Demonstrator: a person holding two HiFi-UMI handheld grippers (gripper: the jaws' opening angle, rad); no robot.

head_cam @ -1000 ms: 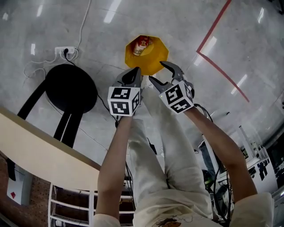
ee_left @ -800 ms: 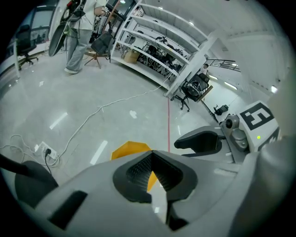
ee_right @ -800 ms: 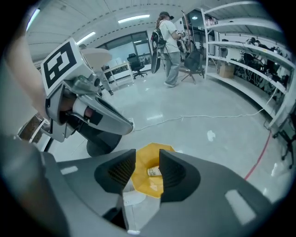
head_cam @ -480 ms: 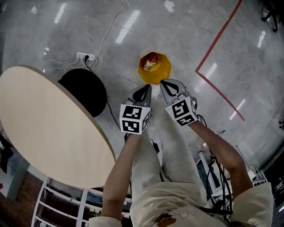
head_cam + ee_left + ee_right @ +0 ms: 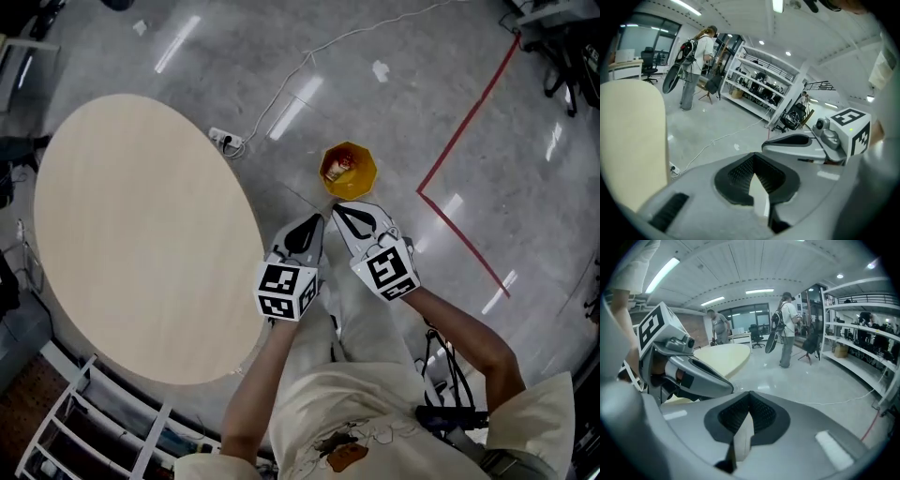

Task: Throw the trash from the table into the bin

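Trash (image 5: 343,167) seen inside bin (image 5: 370,178) on floor. Left gripper (image 5: 317,223) and right gripper (image 5: 339,210) pressed together, empty, near bin. Scan table (image 5: 141,234) for leftovers before stopping; keep clear of its edge.

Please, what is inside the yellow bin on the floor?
Inside the yellow bin lies one piece of trash, red and white. It is too small to identify. Anything beneath it, and the bin's bottom there, is covered.
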